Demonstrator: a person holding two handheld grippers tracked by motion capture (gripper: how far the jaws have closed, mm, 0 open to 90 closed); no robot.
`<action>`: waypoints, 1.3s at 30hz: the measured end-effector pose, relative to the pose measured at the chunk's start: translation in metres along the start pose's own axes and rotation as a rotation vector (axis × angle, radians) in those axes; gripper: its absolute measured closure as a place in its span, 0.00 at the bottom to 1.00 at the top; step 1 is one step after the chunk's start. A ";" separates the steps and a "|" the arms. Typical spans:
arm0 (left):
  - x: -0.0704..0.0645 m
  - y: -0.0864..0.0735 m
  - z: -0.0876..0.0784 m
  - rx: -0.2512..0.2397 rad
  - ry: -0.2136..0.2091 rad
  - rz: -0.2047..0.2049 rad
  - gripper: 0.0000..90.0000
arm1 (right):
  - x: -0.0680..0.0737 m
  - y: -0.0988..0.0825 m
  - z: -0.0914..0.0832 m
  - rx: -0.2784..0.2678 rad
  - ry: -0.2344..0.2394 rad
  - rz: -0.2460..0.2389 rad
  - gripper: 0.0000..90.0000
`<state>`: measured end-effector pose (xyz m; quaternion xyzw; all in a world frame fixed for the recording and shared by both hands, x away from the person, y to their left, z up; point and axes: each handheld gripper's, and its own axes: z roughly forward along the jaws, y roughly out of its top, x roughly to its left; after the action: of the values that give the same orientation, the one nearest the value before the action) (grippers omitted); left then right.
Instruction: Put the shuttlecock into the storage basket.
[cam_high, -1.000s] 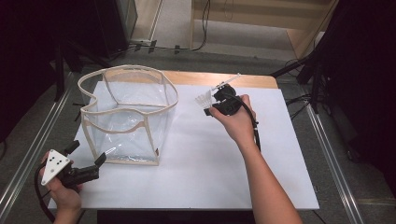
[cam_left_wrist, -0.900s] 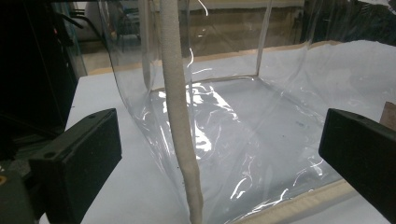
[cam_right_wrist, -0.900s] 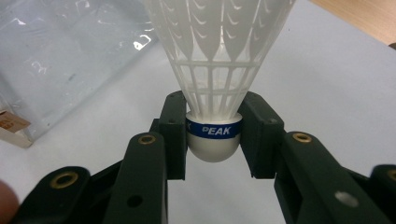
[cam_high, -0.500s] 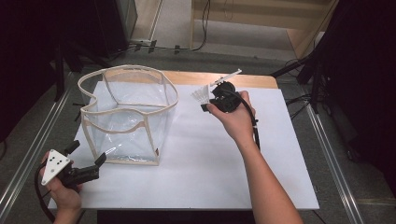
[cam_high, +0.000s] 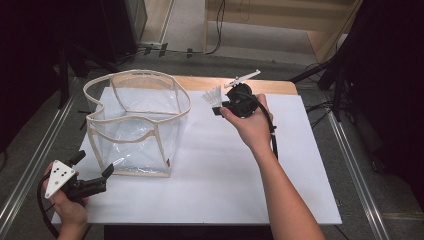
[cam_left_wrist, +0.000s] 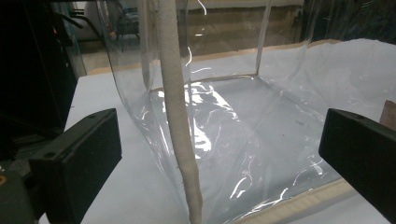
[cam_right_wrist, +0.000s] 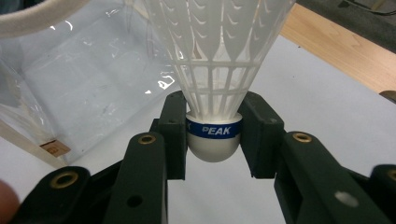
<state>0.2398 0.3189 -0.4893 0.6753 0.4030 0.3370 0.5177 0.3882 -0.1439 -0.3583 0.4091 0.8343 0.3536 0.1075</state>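
A white plastic shuttlecock (cam_right_wrist: 215, 56) with a blue band on its cork sits between the jaws of my right gripper (cam_right_wrist: 213, 137), which is shut on the cork. In the high view this gripper (cam_high: 220, 105) hovers above the table's far middle, and the shuttlecock (cam_high: 212, 95) points left toward a clear plastic bag (cam_high: 137, 116) with beige trim. My left gripper (cam_high: 95, 164) waits open at the bag's near left corner. In the left gripper view the bag's trimmed corner edge (cam_left_wrist: 180, 140) stands between the wide jaws of that gripper (cam_left_wrist: 217, 158), untouched.
A white sheet (cam_high: 225, 170) covers the wooden table (cam_high: 260, 86). The bag (cam_right_wrist: 70, 84) stands upright with its mouth open at the left. Metal rails run along both sides of the table, and dark stands and cables lie beyond the far edge.
My right hand has risen a little with the shuttlecock in its jaws. The left hand and the bag have stayed where they were.
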 end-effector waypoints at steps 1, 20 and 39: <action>0.000 0.000 0.000 0.000 0.000 0.000 0.00 | 0.001 0.001 -0.001 -0.002 0.001 0.001 0.70; 0.000 0.000 0.000 -0.001 -0.001 0.000 0.00 | 0.011 0.012 -0.007 -0.073 0.021 -0.026 0.70; -0.001 0.000 0.000 0.000 -0.001 -0.004 0.00 | 0.020 0.018 -0.013 -0.145 0.058 -0.027 0.70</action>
<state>0.2395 0.3185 -0.4892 0.6747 0.4041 0.3358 0.5184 0.3803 -0.1281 -0.3340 0.3785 0.8146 0.4234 0.1176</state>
